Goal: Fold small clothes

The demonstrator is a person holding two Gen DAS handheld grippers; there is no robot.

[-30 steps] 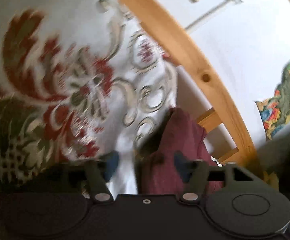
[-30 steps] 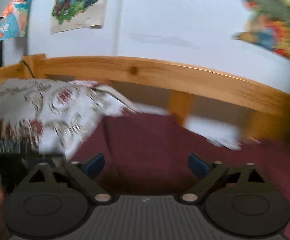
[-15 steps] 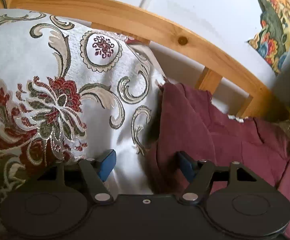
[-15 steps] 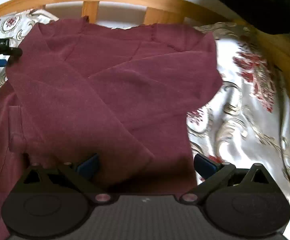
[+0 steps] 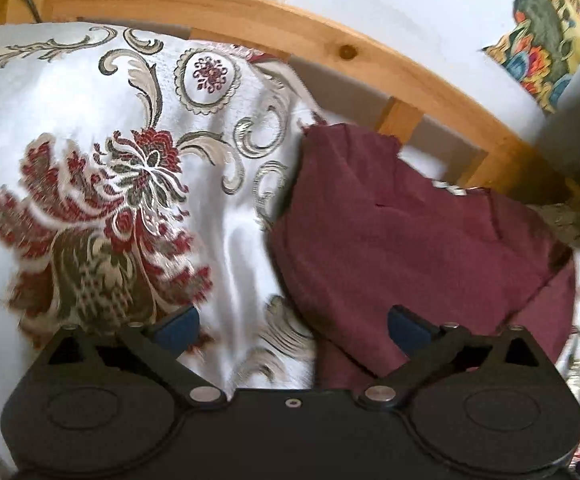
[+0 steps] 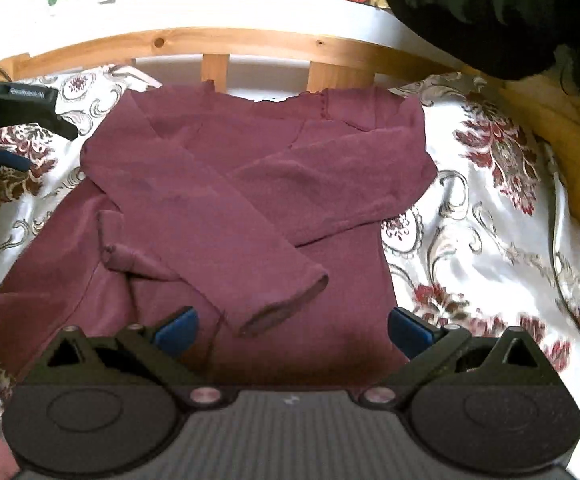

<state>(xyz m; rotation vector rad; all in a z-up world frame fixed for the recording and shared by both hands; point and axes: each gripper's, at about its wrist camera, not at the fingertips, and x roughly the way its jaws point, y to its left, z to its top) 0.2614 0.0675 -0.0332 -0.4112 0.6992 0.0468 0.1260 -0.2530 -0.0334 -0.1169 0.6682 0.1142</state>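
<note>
A maroon long-sleeved top [image 6: 250, 184] lies flat on the patterned bedspread [image 6: 490, 240], neckline toward the wooden rail, both sleeves crossed over its front. My right gripper [image 6: 292, 328] hovers open over the lower part, with the upper sleeve's cuff [image 6: 286, 304] between its fingers, untouched. In the left wrist view the top [image 5: 390, 240] fills the right half. My left gripper [image 5: 292, 328] is opening wide at the top's left edge; cloth lies under its right finger, and the pads press on nothing. The right wrist view shows the left gripper [image 6: 22, 120] at the far left, beside the shoulder.
A wooden slatted bed rail [image 6: 250, 40] runs along the far side against a white wall with colourful posters [image 5: 550, 40]. A dark bulky thing [image 6: 490, 8] hangs over the upper right corner. Bedspread [image 5: 90, 120] lies bare on both sides of the top.
The left gripper's jaws have spread wider and it has lifted back from the top's left edge. The right gripper has drawn back, and the whole top with crossed sleeves has come into view.
</note>
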